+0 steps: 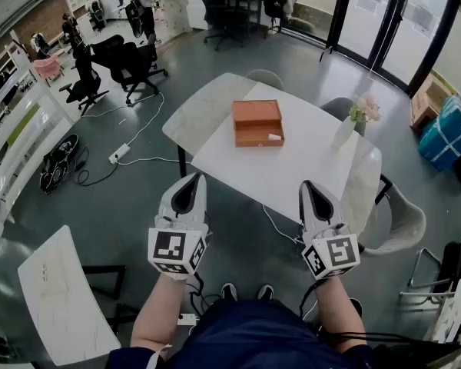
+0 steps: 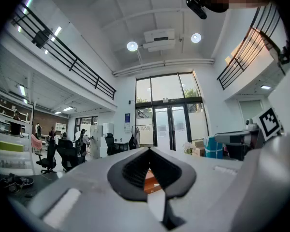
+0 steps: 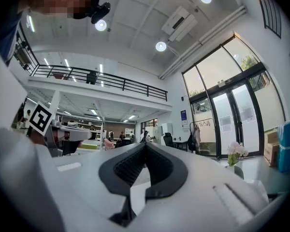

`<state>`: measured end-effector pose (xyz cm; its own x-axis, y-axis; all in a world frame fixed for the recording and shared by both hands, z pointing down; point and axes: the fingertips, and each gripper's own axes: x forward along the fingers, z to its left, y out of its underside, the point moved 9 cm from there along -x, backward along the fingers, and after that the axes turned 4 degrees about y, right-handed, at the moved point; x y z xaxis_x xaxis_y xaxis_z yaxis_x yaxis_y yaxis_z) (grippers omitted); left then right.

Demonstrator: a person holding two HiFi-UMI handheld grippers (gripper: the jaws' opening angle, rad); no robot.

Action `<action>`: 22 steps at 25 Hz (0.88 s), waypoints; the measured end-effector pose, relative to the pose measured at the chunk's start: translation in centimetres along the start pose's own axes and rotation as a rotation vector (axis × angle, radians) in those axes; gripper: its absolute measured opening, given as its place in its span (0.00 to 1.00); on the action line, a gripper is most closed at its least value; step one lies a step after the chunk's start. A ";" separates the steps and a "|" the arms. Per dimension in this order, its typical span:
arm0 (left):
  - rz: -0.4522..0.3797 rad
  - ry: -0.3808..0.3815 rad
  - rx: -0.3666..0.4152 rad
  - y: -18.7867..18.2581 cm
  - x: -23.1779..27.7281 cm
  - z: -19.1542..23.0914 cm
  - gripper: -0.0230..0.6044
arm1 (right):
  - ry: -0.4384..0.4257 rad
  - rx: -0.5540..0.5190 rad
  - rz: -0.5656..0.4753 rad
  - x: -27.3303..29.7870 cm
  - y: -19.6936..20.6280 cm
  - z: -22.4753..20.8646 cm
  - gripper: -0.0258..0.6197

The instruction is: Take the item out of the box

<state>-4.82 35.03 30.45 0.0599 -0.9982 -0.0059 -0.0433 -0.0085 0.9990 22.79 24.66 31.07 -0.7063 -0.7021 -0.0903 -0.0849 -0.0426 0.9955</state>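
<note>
While its lid lies shut, the orange box (image 1: 257, 123) on the white table (image 1: 292, 167) hides any contents; left gripper (image 1: 192, 180) and right gripper (image 1: 306, 184) fingers together, empty

Flower vase (image 1: 344, 132) on white table (image 1: 292, 177); office chairs (image 1: 133, 63)

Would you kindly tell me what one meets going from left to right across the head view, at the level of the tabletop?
black office chairs → orange box → vase of flowers → blue bundle
</note>
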 end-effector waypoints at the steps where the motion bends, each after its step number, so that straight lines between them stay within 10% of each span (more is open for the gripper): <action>1: -0.002 -0.001 0.000 -0.1 0.2 -0.3 0.04 | -0.003 -0.003 0.001 -0.1 0.0 -0.3 0.04; 22: 0.048 -0.065 -0.020 2.5 1.9 -4.5 0.04 | -0.075 0.024 0.034 0.1 2.1 -5.0 0.04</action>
<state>-0.35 33.41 33.08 -0.0066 -0.9992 0.0401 -0.0249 0.0402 0.9989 26.02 20.92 33.30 -0.7596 -0.6478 -0.0591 -0.0763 -0.0015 0.9971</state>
